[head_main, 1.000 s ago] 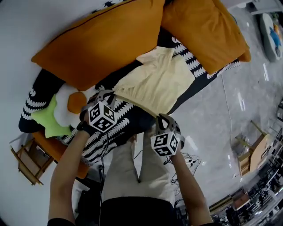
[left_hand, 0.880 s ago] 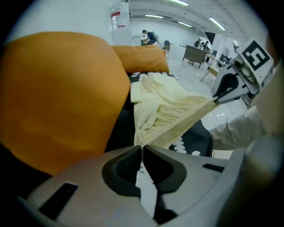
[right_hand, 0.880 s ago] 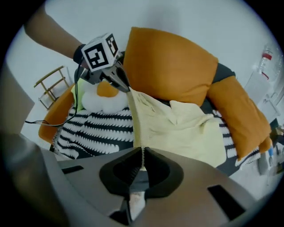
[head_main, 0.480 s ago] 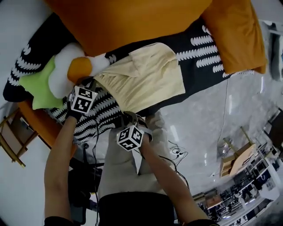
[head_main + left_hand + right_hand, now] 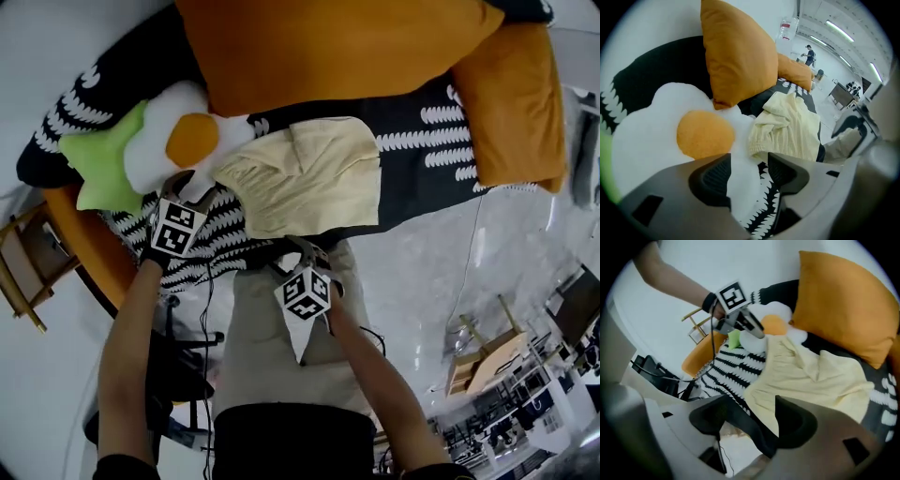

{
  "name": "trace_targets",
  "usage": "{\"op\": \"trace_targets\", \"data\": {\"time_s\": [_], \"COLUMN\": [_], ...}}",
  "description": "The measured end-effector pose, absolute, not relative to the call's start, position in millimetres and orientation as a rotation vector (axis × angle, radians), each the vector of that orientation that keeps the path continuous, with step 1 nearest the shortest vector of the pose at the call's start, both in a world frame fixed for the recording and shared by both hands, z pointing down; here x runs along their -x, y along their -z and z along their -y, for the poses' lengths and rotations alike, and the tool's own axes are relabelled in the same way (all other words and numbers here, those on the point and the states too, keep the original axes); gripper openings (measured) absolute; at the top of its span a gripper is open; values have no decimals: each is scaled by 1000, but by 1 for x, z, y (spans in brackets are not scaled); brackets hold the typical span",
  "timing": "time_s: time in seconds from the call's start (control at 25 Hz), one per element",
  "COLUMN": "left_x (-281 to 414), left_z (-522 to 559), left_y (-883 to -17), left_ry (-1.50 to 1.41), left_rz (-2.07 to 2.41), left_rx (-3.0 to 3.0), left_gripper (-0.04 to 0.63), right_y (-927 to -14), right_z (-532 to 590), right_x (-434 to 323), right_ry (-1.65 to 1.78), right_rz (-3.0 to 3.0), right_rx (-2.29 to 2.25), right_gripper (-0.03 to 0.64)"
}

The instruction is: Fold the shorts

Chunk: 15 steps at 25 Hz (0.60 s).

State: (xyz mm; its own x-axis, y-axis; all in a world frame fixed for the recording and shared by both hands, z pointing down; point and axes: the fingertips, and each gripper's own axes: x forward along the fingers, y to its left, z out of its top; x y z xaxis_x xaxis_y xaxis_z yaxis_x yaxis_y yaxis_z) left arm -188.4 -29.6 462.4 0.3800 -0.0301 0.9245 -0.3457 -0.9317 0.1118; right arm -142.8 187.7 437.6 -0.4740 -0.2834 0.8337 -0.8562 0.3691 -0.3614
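Pale yellow fabric shorts [image 5: 300, 178] lie partly folded, one layer turned over another, with the gathered waistband toward the person's left. They rest on a black bed cover with white toothed stripes [image 5: 427, 141], close to its near edge.

Left gripper [image 5: 749, 165]: jaws have just been opening and stand apart. Only the plush and the cover show through the gap, nothing gripped, and the waistband is just beyond the tips.

Right gripper [image 5: 752, 411]: jaws have just been opening and stand apart over the near edge of the shorts and cover, pads pressing on neither.

A white fried-egg-shaped plush cushion with an orange yolk [image 5: 187, 141] touches the waistband side. A green star-shaped plush [image 5: 98, 169] lies beside it. A large orange pillow [image 5: 328, 47] sits behind the shorts, and a smaller orange pillow [image 5: 516, 103] sits to the right. A glossy grey floor [image 5: 441, 272] lies below the bed.
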Motion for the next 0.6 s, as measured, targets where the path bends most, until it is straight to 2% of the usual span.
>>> {"op": "trace_targets", "data": {"time_s": [0.16, 0.28, 0.4, 0.52, 0.6], "left_x": [160, 135, 136, 136, 138], "left_z": [29, 30, 22, 14, 13], "left_y": [-444, -445, -461, -479, -482], "left_ry": [-1553, -1469, -1446, -1437, -1405], "left_rz": [376, 504, 639, 741, 795], "left_rx": [-2471, -2495, -2417, -2332, -2301], "left_gripper": [250, 250, 249, 236, 229], "right_y": [-446, -452, -476, -513, -533], "right_z": [-173, -104, -31, 18, 29], "right_x": [0, -77, -93, -98, -97], "right_ry": [-1013, -770, -533, -436, -396], "right_rz": [1837, 1863, 1928, 1933, 1894], "right_rx": [-1230, -1225, -1031, -843, -730], "right_gripper": [292, 261, 259, 258, 214]}}
